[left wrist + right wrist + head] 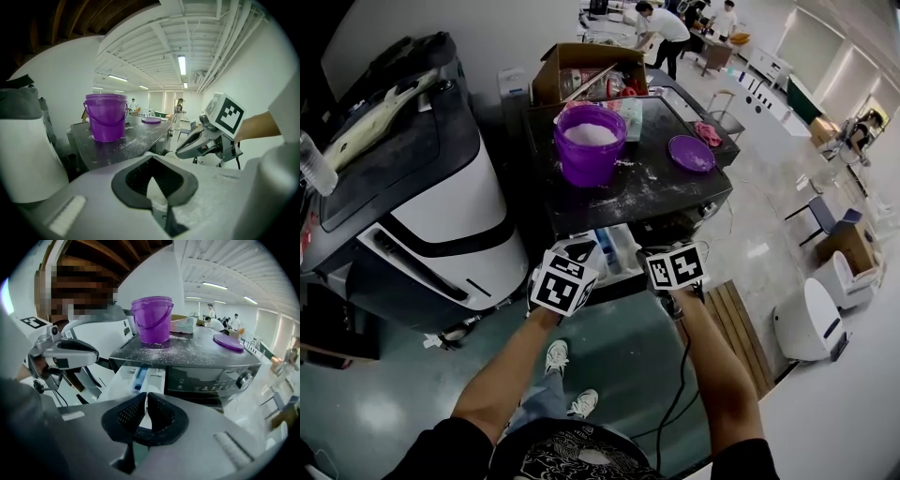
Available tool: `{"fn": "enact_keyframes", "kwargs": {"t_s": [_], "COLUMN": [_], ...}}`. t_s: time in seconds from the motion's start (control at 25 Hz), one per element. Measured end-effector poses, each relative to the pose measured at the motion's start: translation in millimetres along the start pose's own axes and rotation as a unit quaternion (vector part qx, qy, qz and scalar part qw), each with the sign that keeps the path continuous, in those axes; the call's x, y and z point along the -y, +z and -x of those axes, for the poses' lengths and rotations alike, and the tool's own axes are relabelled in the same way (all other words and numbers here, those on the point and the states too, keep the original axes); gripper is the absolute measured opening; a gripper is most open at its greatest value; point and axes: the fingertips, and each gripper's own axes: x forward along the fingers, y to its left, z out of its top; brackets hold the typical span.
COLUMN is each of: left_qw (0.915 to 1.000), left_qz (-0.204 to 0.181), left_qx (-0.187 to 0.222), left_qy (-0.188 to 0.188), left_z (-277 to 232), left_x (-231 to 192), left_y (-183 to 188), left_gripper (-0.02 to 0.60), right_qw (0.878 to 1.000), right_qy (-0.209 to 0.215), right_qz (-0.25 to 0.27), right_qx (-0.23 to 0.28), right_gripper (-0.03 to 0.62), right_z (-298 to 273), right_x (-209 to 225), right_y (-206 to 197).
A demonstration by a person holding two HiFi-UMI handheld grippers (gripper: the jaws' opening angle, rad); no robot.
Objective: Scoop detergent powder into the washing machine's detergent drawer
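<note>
Opening step, by the look of it: nothing scooped so far. Left gripper (155,183) and right gripper (143,420) both pressed together on nothing, held side by side, low in front of the washing machine (213,377) and clear of it. Detergent drawer (140,377) pulled out of the machine's front, just ahead of the right gripper and under the dark top. Purple bucket (590,148) of white detergent powder (592,134) upright on that top, beyond the drawer and well apart from both grippers. Purple lid (691,153) off, lying flat to the bucket's right. Loose grains (649,178) scattered over the top around the bucket. No scoop to be made out, possibly inside the bucket, hard to tell from here. Next, probably: spread one pair of jaws, reach up past the drawer to the bucket, take a scoop by its handle, and lift powder level so as not to shed more.
</note>
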Motion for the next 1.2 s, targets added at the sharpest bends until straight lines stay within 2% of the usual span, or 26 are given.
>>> {"fn": "enact_keyframes", "kwargs": {"t_s": [0.36,0.76,1.2], "left_qw": [1.0,1.0,1.0], "left_qz": [0.005,0.005,0.004], "left_qx": [0.002,0.002,0.005], "left_qy": [0.002,0.005,0.006], "left_z": [3,7,9], "left_x": [-1,1,4], "left_y": [-1,-1,1], "left_gripper": [0.002,0.001,0.002], "right_qw": [0.991,0.978,0.955], "right_qy": [-0.016,-0.035,-0.059], "right_qz": [0.132,0.204,0.291], "right_qx": [-0.019,-0.023,-0.024], "right_gripper": [0.037,0.037,0.037], "right_z": [-5,-3,2], "right_x": [-12,-15,-20], "right_y": [-1,1,7]}}
